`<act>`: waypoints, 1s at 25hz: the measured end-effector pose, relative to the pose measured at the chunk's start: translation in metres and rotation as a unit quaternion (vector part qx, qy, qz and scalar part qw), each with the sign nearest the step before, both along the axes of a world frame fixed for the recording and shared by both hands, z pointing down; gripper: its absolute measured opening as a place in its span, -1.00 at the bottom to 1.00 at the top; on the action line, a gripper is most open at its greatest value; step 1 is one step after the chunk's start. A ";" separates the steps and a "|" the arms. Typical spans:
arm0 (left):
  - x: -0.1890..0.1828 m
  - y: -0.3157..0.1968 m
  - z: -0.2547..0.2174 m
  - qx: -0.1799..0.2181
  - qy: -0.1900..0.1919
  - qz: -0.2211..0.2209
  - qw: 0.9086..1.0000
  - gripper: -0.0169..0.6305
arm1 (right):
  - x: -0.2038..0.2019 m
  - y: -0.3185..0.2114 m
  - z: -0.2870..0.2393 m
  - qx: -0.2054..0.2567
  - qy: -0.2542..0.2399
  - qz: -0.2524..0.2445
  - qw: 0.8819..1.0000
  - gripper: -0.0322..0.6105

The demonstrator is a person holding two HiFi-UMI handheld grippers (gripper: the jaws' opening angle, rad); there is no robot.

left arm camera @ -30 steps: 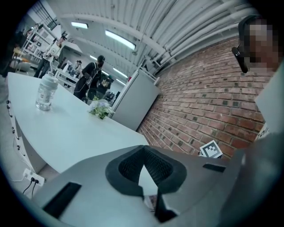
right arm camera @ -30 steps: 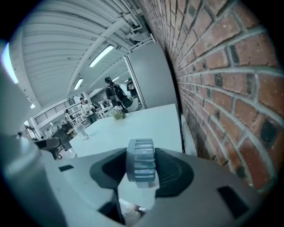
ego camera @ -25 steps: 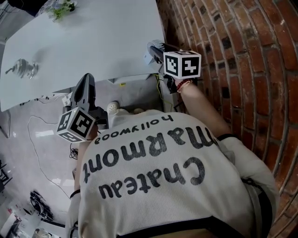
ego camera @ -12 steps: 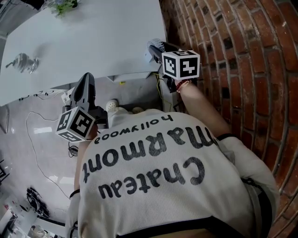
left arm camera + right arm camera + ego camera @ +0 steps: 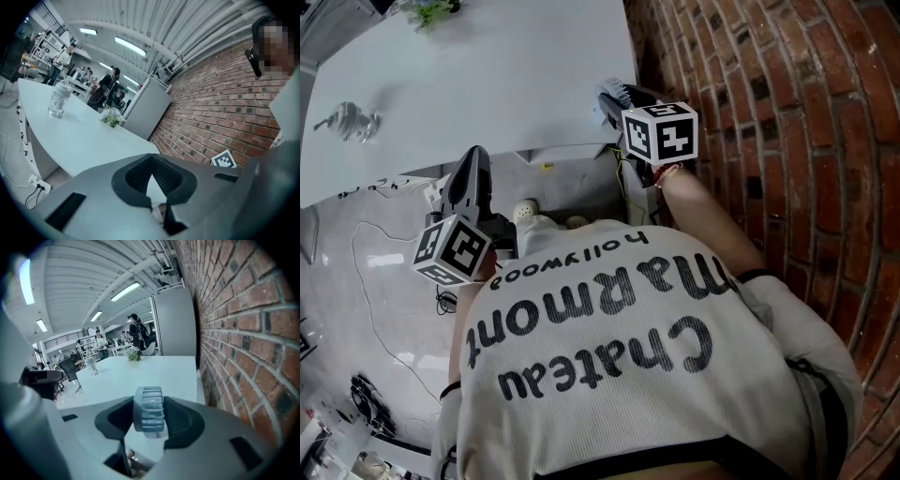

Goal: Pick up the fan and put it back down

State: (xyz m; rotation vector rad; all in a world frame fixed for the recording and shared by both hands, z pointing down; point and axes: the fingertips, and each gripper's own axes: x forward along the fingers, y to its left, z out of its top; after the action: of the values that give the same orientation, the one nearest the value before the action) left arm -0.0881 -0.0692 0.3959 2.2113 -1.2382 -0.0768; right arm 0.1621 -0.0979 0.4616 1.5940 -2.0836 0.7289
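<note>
A small grey-blue fan [image 5: 149,411] with a ribbed rim stands edge-on between the pads of my right gripper [image 5: 150,414], which is shut on it. In the head view the fan [image 5: 600,111] is at the near right corner of the white table [image 5: 487,84], with the right gripper [image 5: 611,96] over that corner beside the brick wall. I cannot tell whether the fan rests on the table. My left gripper [image 5: 475,156] is held below the table's front edge, over the floor. Its pads [image 5: 136,176] meet at the tips and nothing is between them.
A clear glass jar [image 5: 347,122] stands at the table's left, and a small plant [image 5: 427,11] at its far end. The brick wall [image 5: 769,112] runs close along the right. Cables [image 5: 384,281] lie on the floor under the table. People stand far off in the hall.
The right gripper's marker cube has rolled slightly with the fan still held. The left gripper has stayed where it was.
</note>
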 end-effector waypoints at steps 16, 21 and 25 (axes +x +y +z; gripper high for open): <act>-0.007 0.009 -0.003 0.000 -0.004 -0.016 1.000 -0.94 | -0.008 -0.001 -0.002 0.014 0.024 -0.017 0.999 -0.32; -0.008 0.013 -0.005 0.001 -0.008 -0.021 1.000 -0.94 | -0.009 -0.001 -0.003 0.022 0.029 -0.021 0.999 -0.32; -0.008 0.016 -0.006 0.002 -0.011 -0.024 1.000 -0.94 | -0.009 0.000 -0.003 0.025 0.031 -0.026 0.999 -0.31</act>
State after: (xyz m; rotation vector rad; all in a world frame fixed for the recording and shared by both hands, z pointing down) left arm -0.0962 -0.0531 0.3902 2.1919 -1.3042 -0.0757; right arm 0.1530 -0.0984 0.4586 1.5619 -2.1051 0.6067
